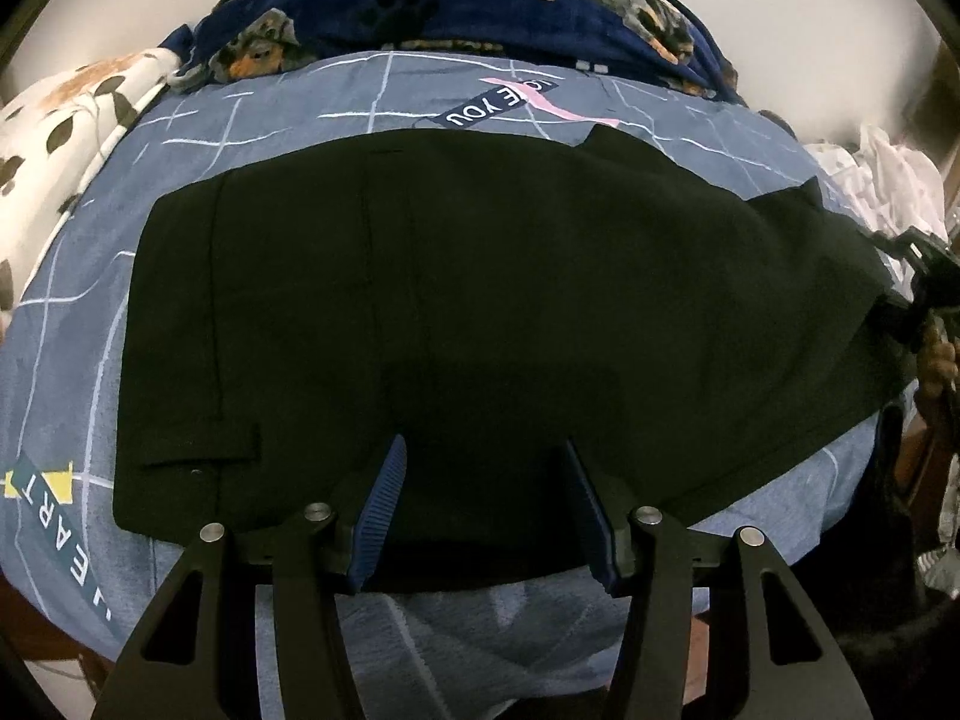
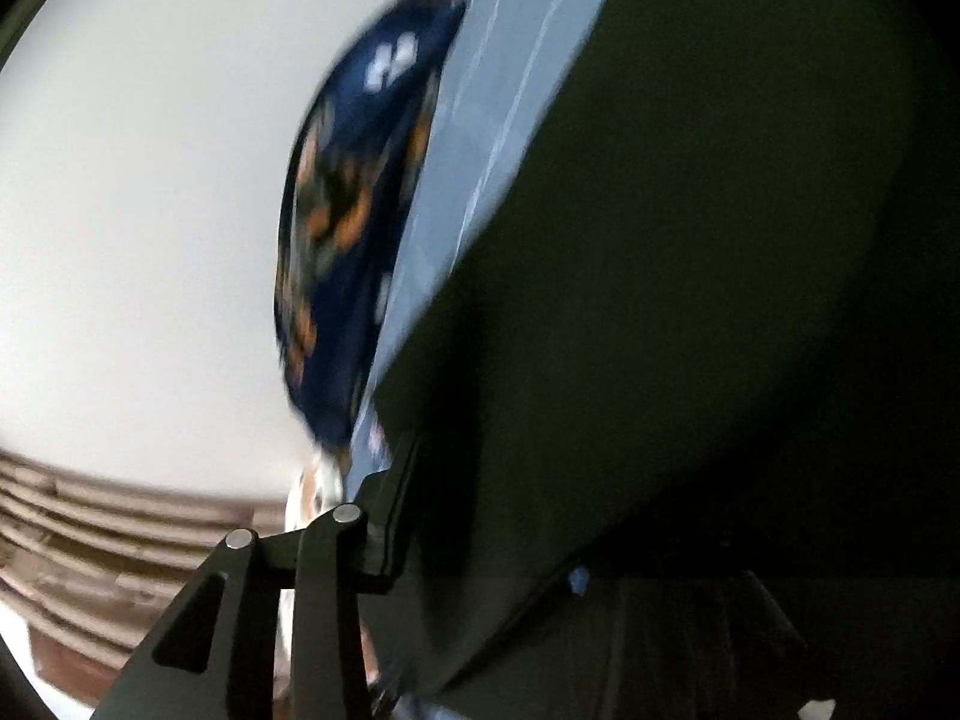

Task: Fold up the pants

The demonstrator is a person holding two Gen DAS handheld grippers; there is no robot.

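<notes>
Black pants [image 1: 480, 300] under downward-tilted left claw [image 1: 480, 474], apart; right claw's state unclear.

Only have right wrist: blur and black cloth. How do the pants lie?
Observer: The pants lie flat across the blue sheet, waist at the picture's left.
Operator: Left gripper?
Observer: The left gripper is open over the pants' near edge, pinching nothing.
Operator: And mine?
Observer: The right gripper is at the pants' right end; whether it grips them is unclear.
</notes>
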